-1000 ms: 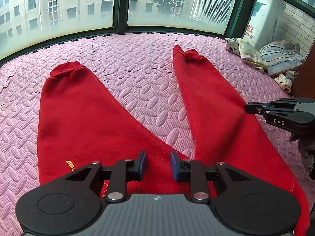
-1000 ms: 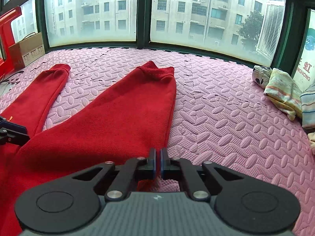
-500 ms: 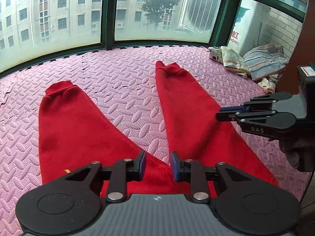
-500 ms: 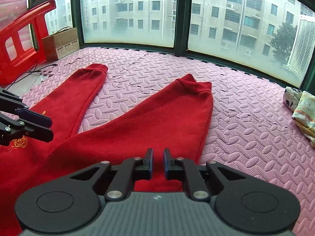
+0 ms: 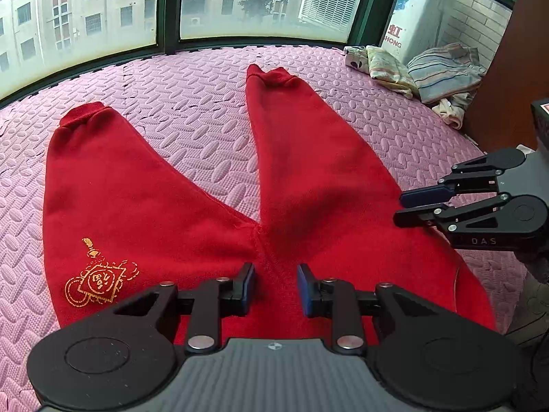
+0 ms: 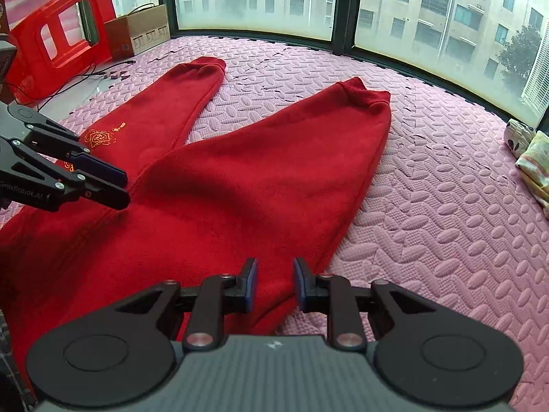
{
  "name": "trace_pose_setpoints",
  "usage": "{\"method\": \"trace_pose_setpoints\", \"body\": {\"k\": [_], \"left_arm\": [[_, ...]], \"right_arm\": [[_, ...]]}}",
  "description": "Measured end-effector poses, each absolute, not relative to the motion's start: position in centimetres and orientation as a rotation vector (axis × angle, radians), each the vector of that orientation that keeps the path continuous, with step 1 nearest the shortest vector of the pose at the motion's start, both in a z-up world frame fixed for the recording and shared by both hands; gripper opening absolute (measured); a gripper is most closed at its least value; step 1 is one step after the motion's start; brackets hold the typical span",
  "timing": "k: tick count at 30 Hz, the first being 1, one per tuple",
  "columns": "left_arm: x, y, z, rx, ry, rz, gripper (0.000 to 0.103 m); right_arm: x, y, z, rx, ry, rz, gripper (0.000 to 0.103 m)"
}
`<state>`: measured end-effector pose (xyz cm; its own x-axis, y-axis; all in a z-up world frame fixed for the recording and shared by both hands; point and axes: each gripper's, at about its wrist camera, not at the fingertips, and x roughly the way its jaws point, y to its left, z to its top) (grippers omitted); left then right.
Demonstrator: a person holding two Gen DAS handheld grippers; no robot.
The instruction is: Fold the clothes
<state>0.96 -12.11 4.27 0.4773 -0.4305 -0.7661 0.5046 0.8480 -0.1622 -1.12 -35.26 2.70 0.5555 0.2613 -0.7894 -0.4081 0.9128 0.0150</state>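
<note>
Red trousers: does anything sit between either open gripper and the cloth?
Nothing visible does. The left gripper and the right gripper both hang open right over the red trousers, with only bare cloth between their fingers. The clothes pile lies far off on the mat.

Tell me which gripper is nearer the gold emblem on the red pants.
Left. The left gripper hovers over the crotch, beside the gold emblem; the right gripper hovers at the other leg's outer edge.

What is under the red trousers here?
The red trousers lie flat on the pink foam mat, visible between the legs and around them. Whatever lies directly beneath the fabric is covered.
</note>
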Motion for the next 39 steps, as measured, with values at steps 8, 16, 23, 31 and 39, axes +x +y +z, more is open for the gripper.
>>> {"method": "trace_pose_setpoints", "body": {"k": [8,16,23,31,39], "left_arm": [[-4.8,-17.0,6.7,0.091,0.888,-0.820,0.052],[-8.3,-21.7,4.6,0.211,0.927,-0.895,0.058],[-7.5,-21.2,3.6,0.191,0.948,-0.891,0.016],[-6.9,-17.9,6.3,0.060,0.867,-0.901,0.013],[-7.2,-14.5,7.5,-0.061,0.817,-0.845,0.013]], "right_arm": [[0.9,-38.1,3.9,-0.078,0.892,0.324,0.023],[6.9,-39.7,3.3,0.032,0.907,0.285,0.028],[12.9,-40.1,3.3,0.061,0.894,0.258,0.037],[19.3,-40.0,1.0,0.148,0.922,0.197,0.037],[20.4,-39.5,0.9,0.212,0.904,0.150,0.010]]}}
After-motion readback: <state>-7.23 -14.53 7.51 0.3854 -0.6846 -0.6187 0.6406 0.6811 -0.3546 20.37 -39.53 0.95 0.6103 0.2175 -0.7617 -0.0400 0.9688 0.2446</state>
